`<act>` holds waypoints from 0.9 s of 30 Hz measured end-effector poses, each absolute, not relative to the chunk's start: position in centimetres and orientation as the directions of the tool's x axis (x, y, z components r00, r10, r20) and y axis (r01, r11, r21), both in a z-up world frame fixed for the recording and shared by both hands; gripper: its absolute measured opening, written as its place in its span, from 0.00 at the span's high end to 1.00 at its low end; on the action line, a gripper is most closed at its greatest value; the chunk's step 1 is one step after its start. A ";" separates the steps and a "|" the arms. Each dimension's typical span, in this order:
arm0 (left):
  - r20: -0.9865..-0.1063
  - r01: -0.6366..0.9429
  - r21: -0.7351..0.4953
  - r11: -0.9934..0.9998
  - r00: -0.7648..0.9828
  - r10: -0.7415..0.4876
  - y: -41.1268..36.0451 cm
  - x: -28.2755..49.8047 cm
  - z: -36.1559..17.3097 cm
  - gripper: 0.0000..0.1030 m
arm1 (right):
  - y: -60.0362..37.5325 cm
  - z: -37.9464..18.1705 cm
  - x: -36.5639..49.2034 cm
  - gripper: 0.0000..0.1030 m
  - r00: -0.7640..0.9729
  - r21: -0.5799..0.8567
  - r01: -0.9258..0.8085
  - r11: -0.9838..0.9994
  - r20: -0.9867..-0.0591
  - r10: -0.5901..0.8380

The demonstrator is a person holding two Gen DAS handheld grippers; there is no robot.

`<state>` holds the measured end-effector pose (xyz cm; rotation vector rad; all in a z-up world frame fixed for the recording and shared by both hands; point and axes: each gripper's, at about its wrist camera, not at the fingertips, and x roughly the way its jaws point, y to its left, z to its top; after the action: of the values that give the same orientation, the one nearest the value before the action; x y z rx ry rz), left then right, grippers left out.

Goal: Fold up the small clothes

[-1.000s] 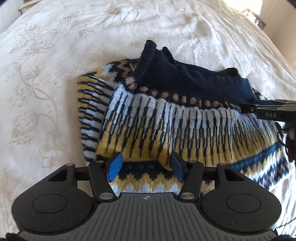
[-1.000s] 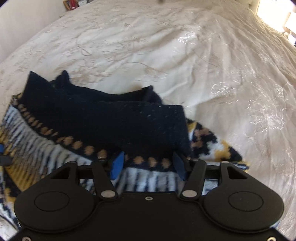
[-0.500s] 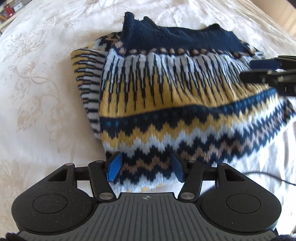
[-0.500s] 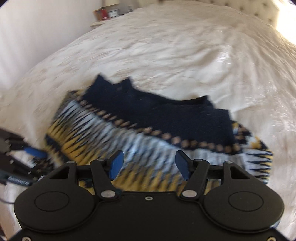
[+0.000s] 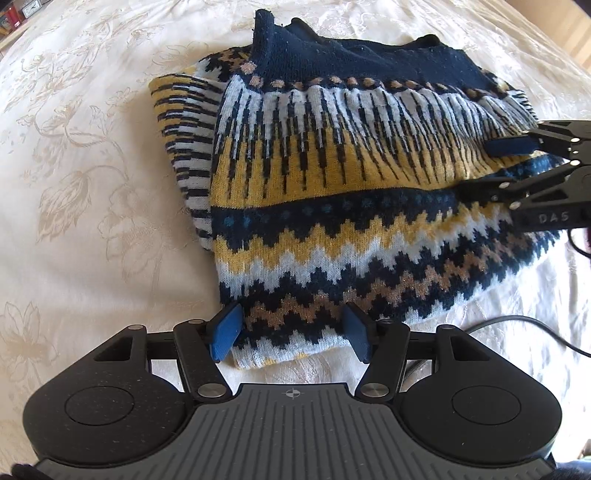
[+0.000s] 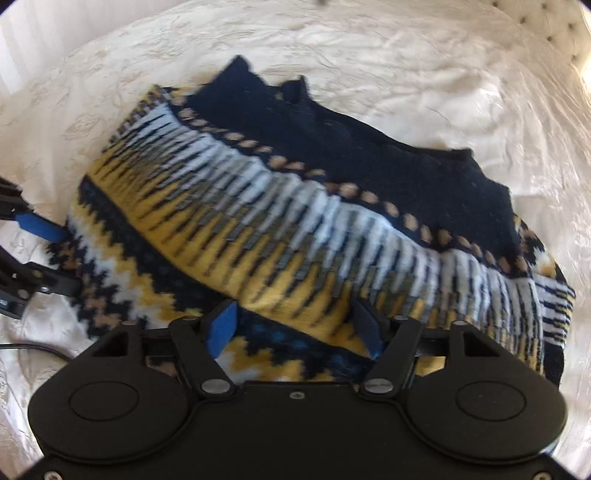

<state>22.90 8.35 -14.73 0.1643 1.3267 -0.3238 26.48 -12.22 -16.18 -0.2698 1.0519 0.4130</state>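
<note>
1. The bed [image 5: 85,206] has a cream cover with a pale flower pattern on it.
2. A folded sweater [image 5: 351,206] lies right on the cover. It is dark blue, yellow and white, with zigzags and stripes.
3. A thin black cable [image 5: 532,328] lies on the cover just beside the sweater's near edge.
4. The cover looks wrinkled past the sweater.

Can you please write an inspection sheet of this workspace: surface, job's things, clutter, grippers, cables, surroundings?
Surface: cream embroidered bedspread, wrinkled.
Job's things: one patterned knit sweater, folded, lying flat.
Clutter: nothing seen.
Grippers: left gripper open over the sweater's near edge, gripping nothing; right gripper above the sweater, jaws opening, nothing held.
Cables: black cable on the bedspread beside the sweater.
Surroundings: tufted headboard; shelf with small items.
</note>
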 end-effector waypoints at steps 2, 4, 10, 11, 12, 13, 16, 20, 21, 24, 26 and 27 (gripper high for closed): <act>-0.969 0.298 -0.075 0.952 0.202 -0.140 8.5 23.0 -14.2 0.44 | -12.8 -15.5 26.3 0.31 0.433 -0.003 -0.444 0.896 -0.876 0.212; -0.964 0.258 -0.102 0.961 0.214 -0.160 8.4 23.4 -13.2 0.44 | -14.0 -14.5 26.0 0.29 0.447 0.055 -0.417 0.907 -0.857 0.257; -0.933 0.192 -0.168 0.967 0.286 -0.219 7.0 25.1 -10.5 0.44 | -17.0 -13.7 25.5 0.19 0.465 0.126 -0.331 0.935 -0.841 0.278; -0.934 0.184 -0.170 0.968 0.284 -0.218 6.6 25.7 -10.7 0.44 | -17.4 -14.0 25.8 0.16 0.458 0.126 -0.317 0.940 -0.848 0.268; -0.936 0.174 -0.168 0.970 0.280 -0.212 6.0 26.4 -11.0 0.44 | -17.8 -14.3 26.0 0.15 0.451 0.123 -0.301 0.946 -0.855 0.255; -0.940 0.163 -0.163 0.973 0.274 -0.204 5.5 27.1 -11.4 0.44 | -18.2 -14.6 26.4 0.15 0.442 0.117 -0.278 0.953 -0.866 0.236; -0.953 0.129 -0.154 0.979 0.244 -0.182 4.6 28.6 -13.1 0.43 | -19.7 -15.3 27.0 0.13 0.419 0.117 -0.210 0.971 -0.887 0.197; -0.966 0.086 -0.153 0.985 0.197 -0.167 4.5 29.7 -15.1 0.41 | -21.1 -15.8 27.3 0.06 0.408 0.146 -0.152 0.978 -0.892 0.197; -0.967 0.087 -0.153 0.984 0.195 -0.167 4.4 29.8 -15.3 0.39 | -21.3 -15.9 27.3 0.05 0.407 0.153 -0.147 0.977 -0.891 0.201; -0.968 0.100 -0.149 0.984 0.189 -0.166 4.2 30.0 -15.8 0.36 | -22.0 -15.9 27.2 0.04 0.408 0.168 -0.143 0.975 -0.888 0.212; -0.968 0.100 -0.153 0.983 0.186 -0.169 4.2 30.1 -16.0 0.35 | -22.5 -15.6 27.2 0.04 0.411 0.195 -0.132 0.972 -0.881 0.232; -0.968 0.099 -0.155 0.983 0.185 -0.171 4.2 30.2 -16.1 0.35 | -23.3 -15.3 27.0 0.04 0.419 0.223 -0.118 0.968 -0.872 0.252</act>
<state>30.16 4.22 -16.10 -0.0620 1.3715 -0.1902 26.96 -23.26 -15.32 0.1341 1.1154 0.2323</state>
